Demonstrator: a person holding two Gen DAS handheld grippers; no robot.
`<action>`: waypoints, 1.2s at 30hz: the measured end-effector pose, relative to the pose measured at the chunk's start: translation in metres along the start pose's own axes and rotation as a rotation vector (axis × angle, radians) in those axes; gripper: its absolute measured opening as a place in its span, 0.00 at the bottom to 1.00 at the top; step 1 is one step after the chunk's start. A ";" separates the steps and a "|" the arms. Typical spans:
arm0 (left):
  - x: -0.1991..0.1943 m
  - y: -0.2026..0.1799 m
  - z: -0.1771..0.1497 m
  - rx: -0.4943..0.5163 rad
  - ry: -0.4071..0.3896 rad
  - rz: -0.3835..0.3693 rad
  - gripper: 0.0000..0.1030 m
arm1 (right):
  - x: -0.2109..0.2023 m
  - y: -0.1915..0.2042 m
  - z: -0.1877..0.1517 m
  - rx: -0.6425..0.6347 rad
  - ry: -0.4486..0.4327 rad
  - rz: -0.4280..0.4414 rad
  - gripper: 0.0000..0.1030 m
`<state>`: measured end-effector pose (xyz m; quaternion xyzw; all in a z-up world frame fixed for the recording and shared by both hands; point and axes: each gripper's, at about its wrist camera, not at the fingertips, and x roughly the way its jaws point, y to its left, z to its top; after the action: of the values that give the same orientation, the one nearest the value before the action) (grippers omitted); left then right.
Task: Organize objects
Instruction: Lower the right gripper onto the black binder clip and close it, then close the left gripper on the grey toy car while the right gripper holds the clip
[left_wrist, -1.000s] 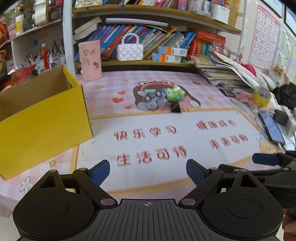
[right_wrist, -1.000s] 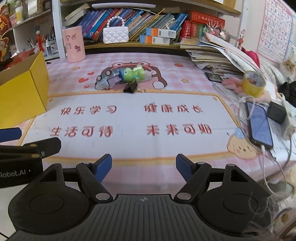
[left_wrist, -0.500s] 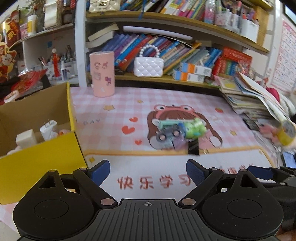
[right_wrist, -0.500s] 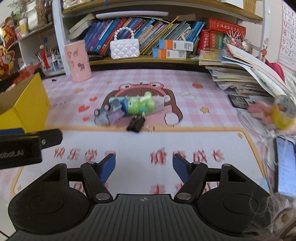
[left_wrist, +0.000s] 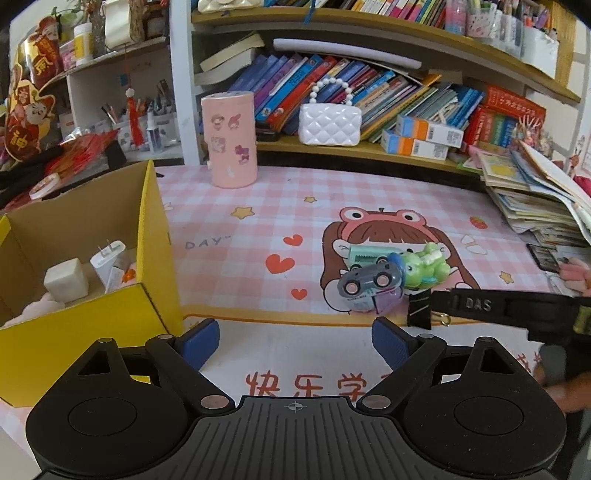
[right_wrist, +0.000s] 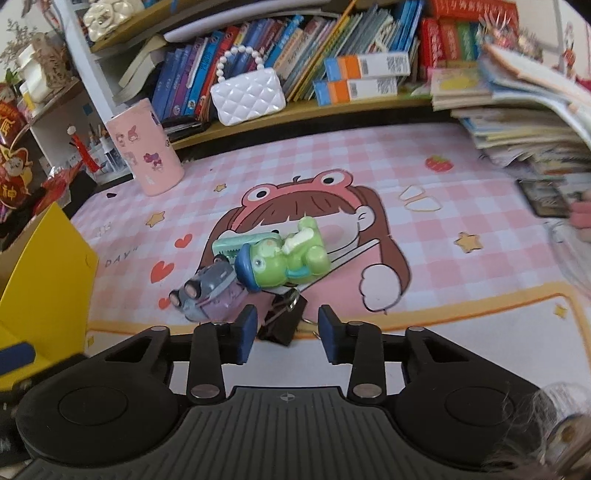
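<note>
A pile of small things lies on the pink checked mat: a green frog toy (right_wrist: 288, 258) (left_wrist: 424, 269), a grey toy car (right_wrist: 207, 291) (left_wrist: 369, 280), a mint clip (left_wrist: 365, 254) and a black binder clip (right_wrist: 282, 321) (left_wrist: 419, 312). My right gripper (right_wrist: 287, 334) straddles the binder clip. Its jaws are closing and a gap still shows on the right side of the clip. One of its fingers (left_wrist: 480, 306) reaches in from the right in the left wrist view. My left gripper (left_wrist: 295, 345) stands open and empty, short of the pile, beside the yellow box (left_wrist: 147, 229).
The yellow box holds a white plug (left_wrist: 109, 258) and a white cube (left_wrist: 66, 282). A pink cylinder (left_wrist: 231, 140) and a white quilted purse (left_wrist: 330, 123) stand at the back before the bookshelf. A stack of books (left_wrist: 535, 199) crowds the right edge.
Both grippers have moved forward toward the toy pile. The right jaws have narrowed around the binder clip. The inside of the yellow box has come into the left wrist view.
</note>
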<state>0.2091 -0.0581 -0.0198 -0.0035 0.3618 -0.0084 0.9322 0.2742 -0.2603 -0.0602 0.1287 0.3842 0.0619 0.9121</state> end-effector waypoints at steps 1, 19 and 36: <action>0.002 -0.001 0.001 0.000 0.002 0.004 0.89 | 0.006 -0.002 0.003 0.013 0.010 0.012 0.31; 0.080 -0.038 0.025 -0.037 0.044 -0.134 0.89 | -0.030 -0.032 0.018 -0.031 -0.085 0.101 0.02; 0.076 -0.027 0.021 -0.060 0.046 -0.211 0.62 | -0.068 -0.025 -0.015 -0.030 -0.044 0.068 0.02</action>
<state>0.2793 -0.0862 -0.0553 -0.0692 0.3809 -0.0958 0.9170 0.2160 -0.2963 -0.0311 0.1295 0.3584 0.0957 0.9196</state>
